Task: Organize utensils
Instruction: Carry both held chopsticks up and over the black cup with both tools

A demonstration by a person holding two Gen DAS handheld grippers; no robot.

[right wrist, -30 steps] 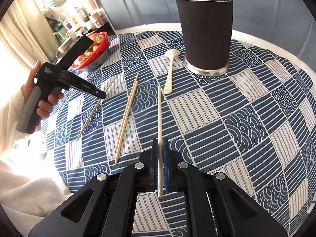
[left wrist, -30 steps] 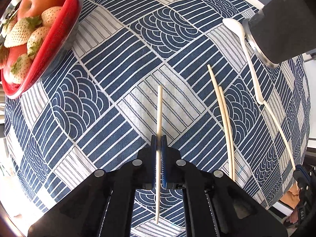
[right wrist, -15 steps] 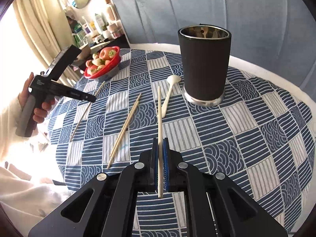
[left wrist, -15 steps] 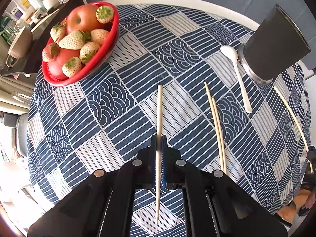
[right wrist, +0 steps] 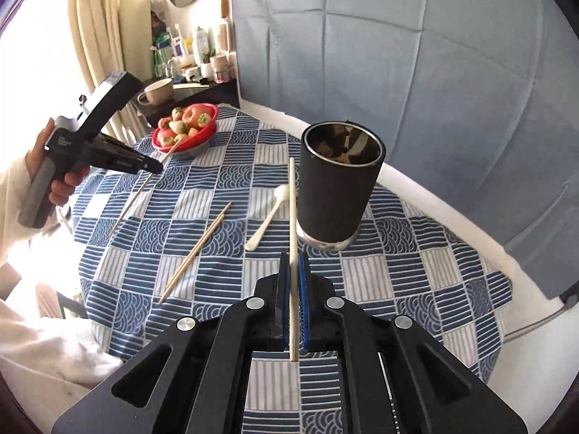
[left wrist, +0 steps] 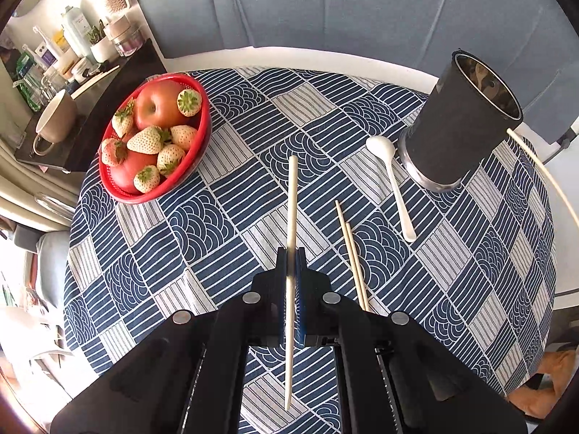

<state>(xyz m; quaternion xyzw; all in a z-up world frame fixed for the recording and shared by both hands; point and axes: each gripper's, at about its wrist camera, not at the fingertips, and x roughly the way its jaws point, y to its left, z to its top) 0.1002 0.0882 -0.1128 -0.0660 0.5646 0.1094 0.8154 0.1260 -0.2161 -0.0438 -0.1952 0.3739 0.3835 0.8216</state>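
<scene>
While both my claws pinch one chopstick each, left (left wrist: 290,264) on its stick (left wrist: 291,217) mid-frame, right (right wrist: 294,271) on its stick (right wrist: 291,217) just left of the cup (right wrist: 340,188), a tilted tip could clip the rim and tip it.

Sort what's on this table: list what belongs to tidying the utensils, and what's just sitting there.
Part of the job:
- chopstick in the left claw
- chopstick in the right claw
- chopstick pair on the cloth
- white spoon
- dark holder cup

Just lying about:
- red fruit basket
- mug on the side shelf
</scene>
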